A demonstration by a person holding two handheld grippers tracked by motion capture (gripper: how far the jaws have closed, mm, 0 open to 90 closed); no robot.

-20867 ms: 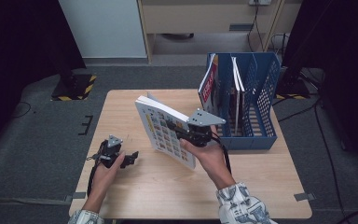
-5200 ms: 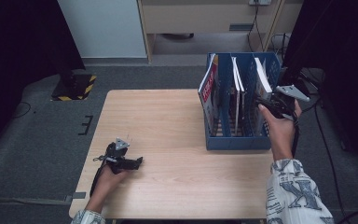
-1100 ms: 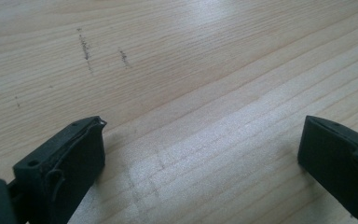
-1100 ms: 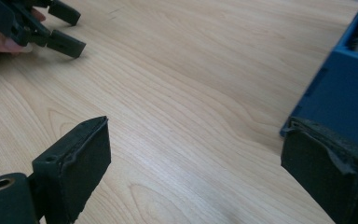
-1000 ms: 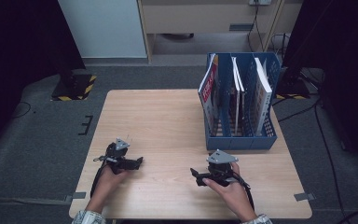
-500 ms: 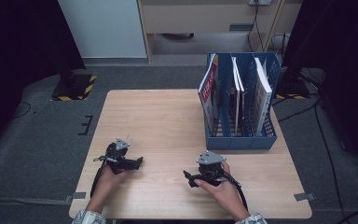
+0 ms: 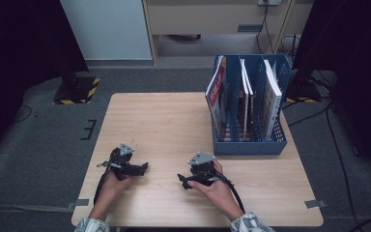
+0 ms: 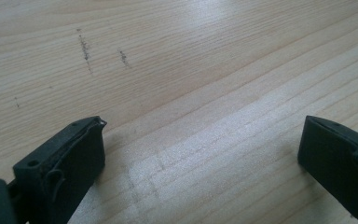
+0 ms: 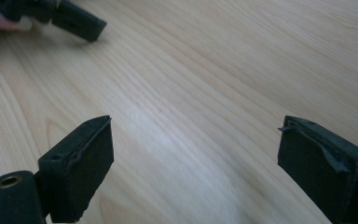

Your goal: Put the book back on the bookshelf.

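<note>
From above, the left gripper (image 7: 144, 167) and right gripper (image 7: 181, 180) rest on the table (image 7: 164, 121), tips facing; the file rack (image 7: 249, 144) holding books (image 7: 272, 96) stands beyond the right one. Left gripper view: jaws released over bare wood. Right gripper view: jaws spread wide, the left gripper's tip (image 9: 77, 23) ahead.

- Rack (image 7: 249, 146): a blue, slotted file holder that stands upright on the far right part of the surface (image 7: 164, 121), its open top up and its low front wall facing the person.
- Left book (image 7: 215, 94): upright in the rack's leftmost slot, leaning a little left; its cover is red and white with print.
- Middle book (image 7: 244, 79): thin, white-edged, upright in a slot near the rack's middle.
- Right book (image 7: 271, 92): white-covered, upright in the rack's rightmost slot, its top tilted slightly left and rising above the rack's rim.
</note>
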